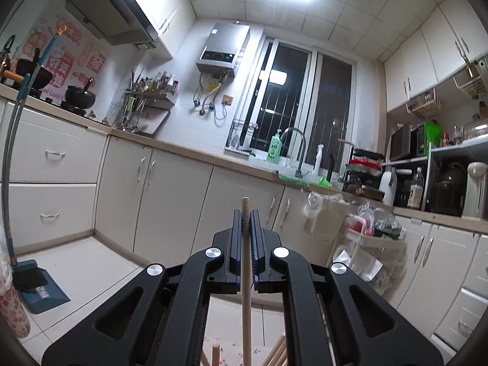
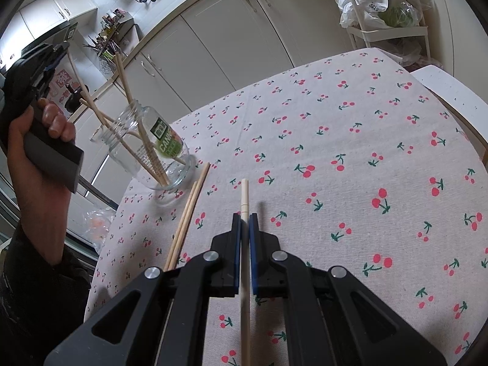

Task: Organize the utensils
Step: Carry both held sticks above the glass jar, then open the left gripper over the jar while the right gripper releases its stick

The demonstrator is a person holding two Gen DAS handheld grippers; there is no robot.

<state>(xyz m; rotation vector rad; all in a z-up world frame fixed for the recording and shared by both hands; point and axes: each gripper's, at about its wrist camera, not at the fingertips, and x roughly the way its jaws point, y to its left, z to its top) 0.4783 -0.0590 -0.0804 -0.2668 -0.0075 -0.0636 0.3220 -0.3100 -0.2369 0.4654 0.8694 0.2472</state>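
Chopstick (image 2: 244,201) pinched in our right claw (image 2: 244,218), just over the cherry-print table (image 2: 350,140). Left claw (image 1: 245,216) clamps another chopstick (image 1: 246,305), raised above the glass jar (image 2: 152,149) — we judge it lined up for dropping in. Jar holds several sticks, leaning. Loose pair (image 2: 187,216) lies beside the jar — not yet collected.

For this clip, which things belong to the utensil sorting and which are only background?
Job:
- chopstick clamped in left tongs
- chopstick between right tongs
- glass jar with chopsticks inside
- two loose chopsticks on the tablecloth

Background:
- dustpan
- soap bottle
- cart with bags
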